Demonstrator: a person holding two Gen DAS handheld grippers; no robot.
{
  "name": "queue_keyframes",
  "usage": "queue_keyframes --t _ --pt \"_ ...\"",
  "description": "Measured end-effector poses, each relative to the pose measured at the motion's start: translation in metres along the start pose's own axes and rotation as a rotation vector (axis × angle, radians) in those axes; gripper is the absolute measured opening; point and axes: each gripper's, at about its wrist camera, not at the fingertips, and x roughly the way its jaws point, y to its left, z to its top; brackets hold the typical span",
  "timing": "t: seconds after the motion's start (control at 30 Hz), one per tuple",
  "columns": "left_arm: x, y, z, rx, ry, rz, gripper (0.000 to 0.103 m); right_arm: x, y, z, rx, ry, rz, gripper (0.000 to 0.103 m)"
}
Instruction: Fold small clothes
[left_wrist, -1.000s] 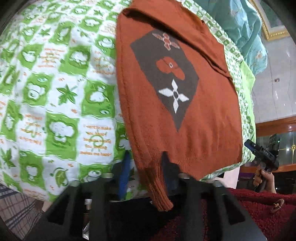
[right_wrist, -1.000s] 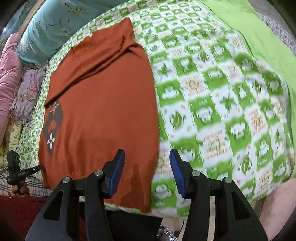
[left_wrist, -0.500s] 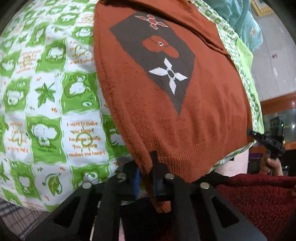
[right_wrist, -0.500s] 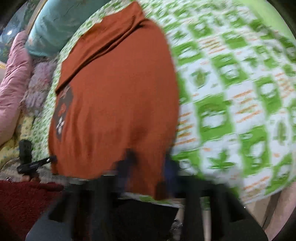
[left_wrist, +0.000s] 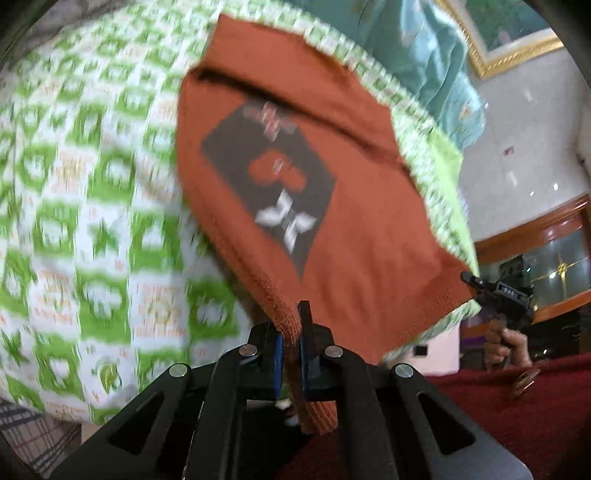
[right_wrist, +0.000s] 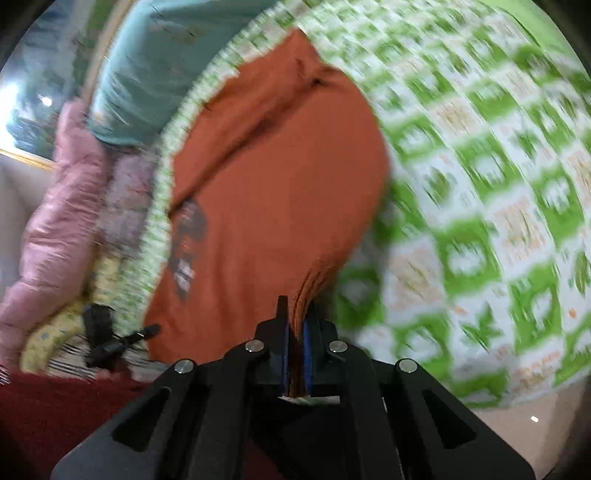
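- A rust-orange sweater (left_wrist: 354, 236) is spread out on a green and white bed sheet (left_wrist: 92, 206), ahead of both sets of jaws.
- The jaws of the left gripper (left_wrist: 291, 345) are pressed together on one bottom corner of the sweater. The ribbed hem is pinched between the blue pads, and a bit of it hangs down behind them.
- A dark diamond patch (left_wrist: 273, 184) with a white flower shape is seen on the sweater, just ahead of the left jaws.
- The jaws of the right gripper (right_wrist: 295, 345) are pressed together on the other bottom corner. The cloth is bunched into small folds where it goes in between the pads.
- A teal pillow (right_wrist: 155, 70) is seen far ahead of the jaws, past the top of the sweater.
- A pink blanket (right_wrist: 55, 206) is piled to the left of the right jaws.
- Both pictures are blurred.
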Motion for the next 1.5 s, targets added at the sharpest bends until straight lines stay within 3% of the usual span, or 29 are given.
queue_keyframes --t 0.27,0.4,0.53,0.7,0.9,1.27,1.4,1.5 --pt "-0.031 -0.014 0.082 0.019 -0.200 -0.018 0.004 -0.011 0.033 0.082 -0.078 -0.178 0.055 0.007" --pt "-0.034 -0.017 0.138 0.036 -0.299 0.006 0.004 0.003 0.045 0.141 -0.119 -0.257 0.049 0.007" --pt "-0.017 -0.011 0.190 0.021 -0.347 0.036 0.004 0.026 0.053 0.192 -0.141 -0.288 0.039 0.007" --pt "0.005 0.004 0.238 -0.024 -0.367 0.072 0.004 0.062 0.057 0.249 -0.164 -0.282 -0.007 0.007" --pt "0.029 0.026 0.265 -0.077 -0.365 0.087 0.004 0.094 0.048 0.284 -0.163 -0.240 -0.039 0.007" --pt "0.093 0.054 0.316 -0.130 -0.314 0.144 0.005 0.150 -0.001 0.317 -0.060 -0.181 -0.130 0.007" --pt "0.115 0.069 0.320 -0.146 -0.263 0.210 0.008 0.170 -0.013 0.323 -0.026 -0.140 -0.157 0.010" --pt "0.112 0.069 0.316 -0.146 -0.264 0.213 0.011 0.167 -0.013 0.325 -0.012 -0.132 -0.146 0.014"
